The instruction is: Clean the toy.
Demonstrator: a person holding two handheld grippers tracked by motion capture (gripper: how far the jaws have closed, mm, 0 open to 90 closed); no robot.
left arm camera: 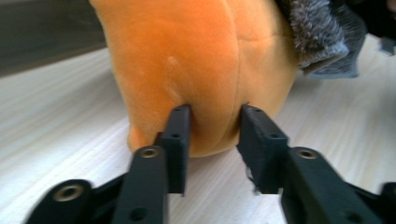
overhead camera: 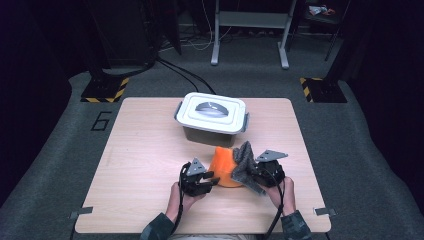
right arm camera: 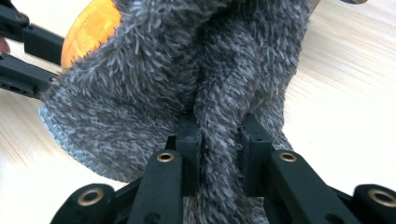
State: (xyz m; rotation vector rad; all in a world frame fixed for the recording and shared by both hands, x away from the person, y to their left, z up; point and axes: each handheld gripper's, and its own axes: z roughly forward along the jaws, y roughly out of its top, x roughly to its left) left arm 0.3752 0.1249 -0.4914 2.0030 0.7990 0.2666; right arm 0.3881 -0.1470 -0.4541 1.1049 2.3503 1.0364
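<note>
Your orange plush point(overhead camera: 223, 167) sits upright near the front middle of the table point(overhead camera: 150, 150), right between your 2 grippers, with the lidded bin point(overhead camera: 212, 119) just behind it. The grey sock point(overhead camera: 245, 162) hangs off its right side, so the sock's long axis runs roughly up and down from your right gripper point(overhead camera: 257, 172), and that hand is clearly the nearer one to it.

Right gripper: jaws pinched tight on a fold of the sock, fuzz bulging out on both sides of the pads in the right gripper view.

Left gripper point(overhead camera: 212, 179): jaws partly open, tips touching the plush's lower bulge without really squeezing it. I'd say it's more resting there than gripping.
</note>
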